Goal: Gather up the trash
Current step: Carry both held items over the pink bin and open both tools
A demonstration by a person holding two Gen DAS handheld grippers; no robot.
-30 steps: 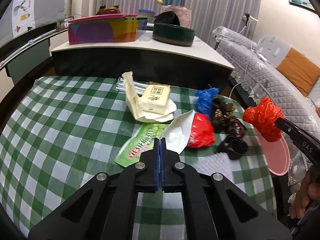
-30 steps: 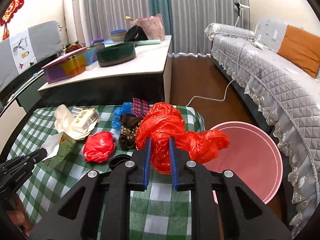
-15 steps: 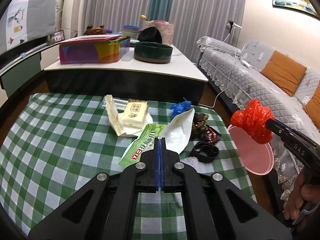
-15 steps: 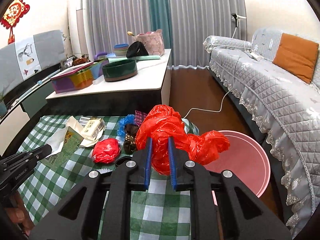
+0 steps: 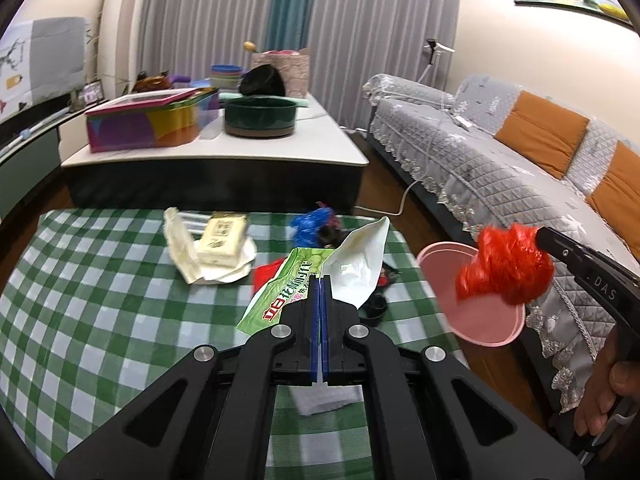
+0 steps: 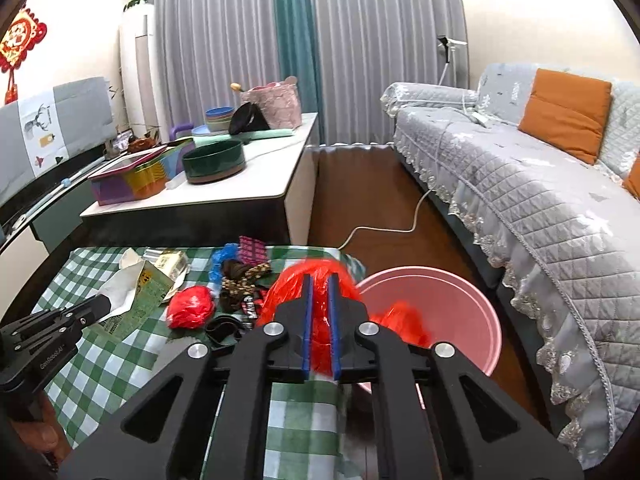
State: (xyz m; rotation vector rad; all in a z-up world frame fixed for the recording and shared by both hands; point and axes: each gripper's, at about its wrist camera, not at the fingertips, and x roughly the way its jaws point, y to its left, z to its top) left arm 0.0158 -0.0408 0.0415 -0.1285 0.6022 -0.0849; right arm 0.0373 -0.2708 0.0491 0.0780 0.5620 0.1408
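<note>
My left gripper (image 5: 320,280) is shut on a green and white snack wrapper (image 5: 316,272) and holds it above the checked table (image 5: 100,312). It also shows in the right wrist view (image 6: 100,306), holding the wrapper (image 6: 136,296). My right gripper (image 6: 319,280) is shut on a crumpled red plastic bag (image 6: 292,284), held over the near rim of the pink bin (image 6: 448,300). In the left wrist view the red bag (image 5: 504,264) hangs over the pink bin (image 5: 480,320).
On the table lie a second red bag (image 6: 190,306), a blue bag (image 6: 220,260), dark wrappers (image 6: 240,280), a black ring (image 6: 222,328) and an open box with a soap-like block (image 5: 218,240). A grey sofa (image 6: 540,200) stands right, a low white table (image 6: 224,188) behind.
Both grippers have risen and drawn back from the table with their loads. The red bag has moved right, over the pink bin.
</note>
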